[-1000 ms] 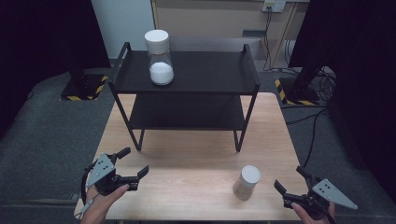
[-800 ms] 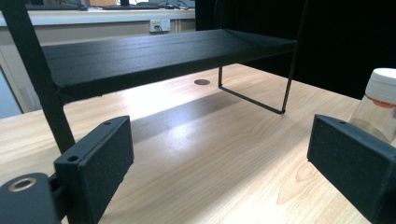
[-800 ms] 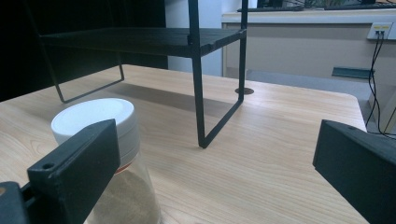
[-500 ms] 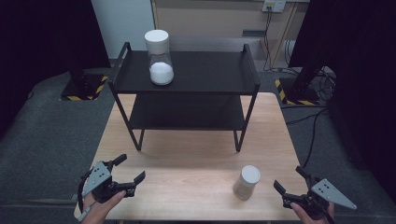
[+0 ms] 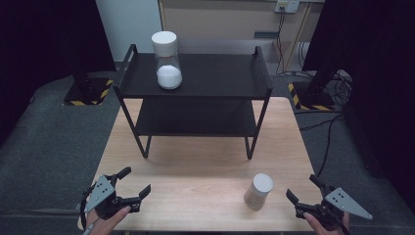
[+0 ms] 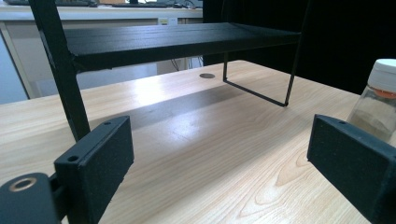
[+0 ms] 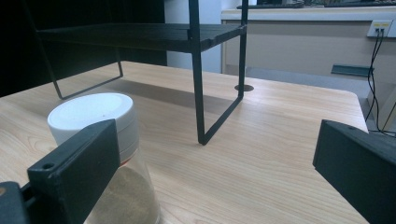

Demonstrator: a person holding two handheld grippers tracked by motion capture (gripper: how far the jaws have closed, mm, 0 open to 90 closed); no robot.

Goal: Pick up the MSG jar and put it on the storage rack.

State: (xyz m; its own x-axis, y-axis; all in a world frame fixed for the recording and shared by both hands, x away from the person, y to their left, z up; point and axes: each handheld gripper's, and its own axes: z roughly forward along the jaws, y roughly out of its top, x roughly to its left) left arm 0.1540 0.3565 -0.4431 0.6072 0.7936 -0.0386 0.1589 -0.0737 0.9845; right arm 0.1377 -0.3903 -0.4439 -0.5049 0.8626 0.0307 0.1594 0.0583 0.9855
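Two levels made up the black metal shelf rack, which stood toward the far edge of the light wooden table, the largest thing in view. Both stood as in the earlier high-view frames.

On the rack's top shelf stood a clear glass jar with a white lid and white powder, unmoved. A smaller clear jar with a white lid and tan powder stood on the table near the front right corner, also unmoved, just left of the right gripper. That gripper's jaws were wide apart and held nothing; in the right gripper view the small jar stood beside the left jaw.

Compared with a second ago, the left gripper sat closer to the table's near left edge and lower. Its jaws were wide apart with nothing between them.

No labels or readable writing were seen.
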